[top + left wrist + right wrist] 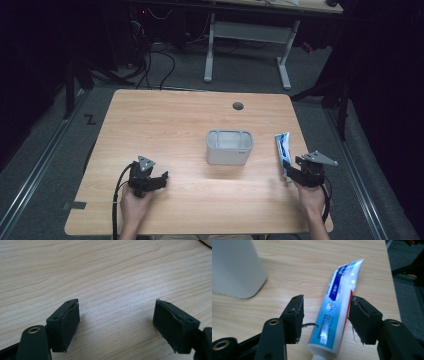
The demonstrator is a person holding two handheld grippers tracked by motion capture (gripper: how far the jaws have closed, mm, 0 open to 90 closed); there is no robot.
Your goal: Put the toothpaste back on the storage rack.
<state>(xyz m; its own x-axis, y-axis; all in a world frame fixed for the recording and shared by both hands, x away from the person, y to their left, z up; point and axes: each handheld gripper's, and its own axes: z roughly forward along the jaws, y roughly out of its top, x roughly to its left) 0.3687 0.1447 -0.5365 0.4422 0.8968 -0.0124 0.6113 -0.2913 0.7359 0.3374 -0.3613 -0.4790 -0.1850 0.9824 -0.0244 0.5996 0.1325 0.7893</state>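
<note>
Right gripper point(325, 315): the two black jaws stand apart with the blue-and-white plastic toothpaste tube point(337, 307) between them. The jaw on the right of the right gripper view lies against or just beside the tube's red edge; the other jaw has a clear gap to the tube, crossed only by a loose thread from its pad. Not clamped, so released, though the tube sits inside the span. The tube lies flat on the table, cap end toward the gripper, crimped end pointing away.

In the high view the tube point(283, 148) lies near the right edge of the light wooden table point(165, 120), with the right gripper point(292, 172) at its near end and the person's hand behind it.

Left gripper point(116, 323): jaws wide apart, bare wood grain between them, grasping nothing. In the high view it point(159, 179) sits low over the near left part of the table.

A pale grey plastic rectangular bin point(229, 147) with inner compartments stands upright at the table's middle, near the tube but apart from it. Its rounded corner point(234, 267) shows at the upper left of the right gripper view.

A small round dark hole point(238, 106) lies toward the far edge of the table.
</note>
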